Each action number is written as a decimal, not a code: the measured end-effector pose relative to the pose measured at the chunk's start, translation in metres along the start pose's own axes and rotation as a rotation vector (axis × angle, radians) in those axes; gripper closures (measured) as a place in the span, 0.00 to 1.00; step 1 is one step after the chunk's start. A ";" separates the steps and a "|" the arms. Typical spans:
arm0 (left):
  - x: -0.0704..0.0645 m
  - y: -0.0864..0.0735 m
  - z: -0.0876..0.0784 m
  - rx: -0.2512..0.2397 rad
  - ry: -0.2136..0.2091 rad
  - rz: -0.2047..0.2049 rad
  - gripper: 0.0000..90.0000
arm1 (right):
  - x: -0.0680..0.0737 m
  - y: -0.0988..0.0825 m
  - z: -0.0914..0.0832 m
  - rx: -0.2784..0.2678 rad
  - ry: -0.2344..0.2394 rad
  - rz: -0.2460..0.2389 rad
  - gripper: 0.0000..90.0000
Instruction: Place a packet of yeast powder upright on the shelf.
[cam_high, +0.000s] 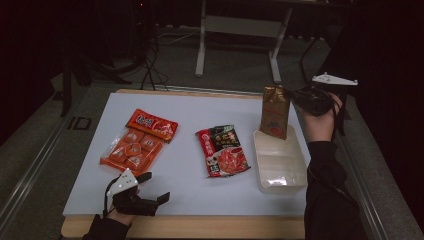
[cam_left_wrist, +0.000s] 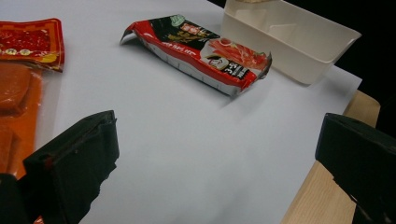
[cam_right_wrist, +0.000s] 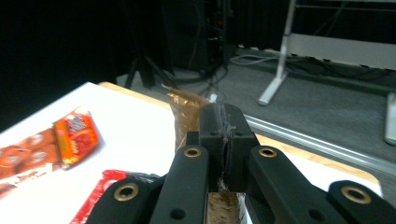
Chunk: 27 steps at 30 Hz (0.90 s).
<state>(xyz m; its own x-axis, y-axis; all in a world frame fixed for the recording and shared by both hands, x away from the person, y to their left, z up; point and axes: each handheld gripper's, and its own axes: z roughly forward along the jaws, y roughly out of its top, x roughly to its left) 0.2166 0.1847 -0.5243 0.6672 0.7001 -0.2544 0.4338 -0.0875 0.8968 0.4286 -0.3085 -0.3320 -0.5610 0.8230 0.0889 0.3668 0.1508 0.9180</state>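
Legible text: "ID", pale letters on the floor (cam_high: 80, 123) left of the table. Red-and-black packet (cam_left_wrist: 201, 51), orange snack bag (cam_high: 137, 142) and brown pouch (cam_high: 274, 112) carry printed characters (too small or blurred to read).

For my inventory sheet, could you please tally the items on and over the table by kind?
Snack packets: 3 – orange packet, red-and-black packet, brown packet held above the tray by the right gripper.
Trays: 1 – cream tray.
Total: 4
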 end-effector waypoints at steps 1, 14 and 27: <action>0.000 0.000 0.000 0.000 0.001 0.000 0.00 | -0.002 -0.002 0.002 0.004 0.001 0.005 0.98; -0.002 0.000 -0.001 0.008 0.000 0.015 0.00 | -0.010 -0.014 0.026 0.021 0.020 -0.036 0.98; -0.002 0.000 -0.001 0.007 0.000 0.017 0.00 | -0.018 -0.037 0.038 0.069 0.078 0.079 0.97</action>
<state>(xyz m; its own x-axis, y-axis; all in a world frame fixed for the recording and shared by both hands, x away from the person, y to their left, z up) 0.2145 0.1842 -0.5236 0.6745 0.6985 -0.2390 0.4265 -0.1044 0.8985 0.4530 -0.3078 -0.3818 -0.5838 0.7889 0.1919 0.4605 0.1270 0.8786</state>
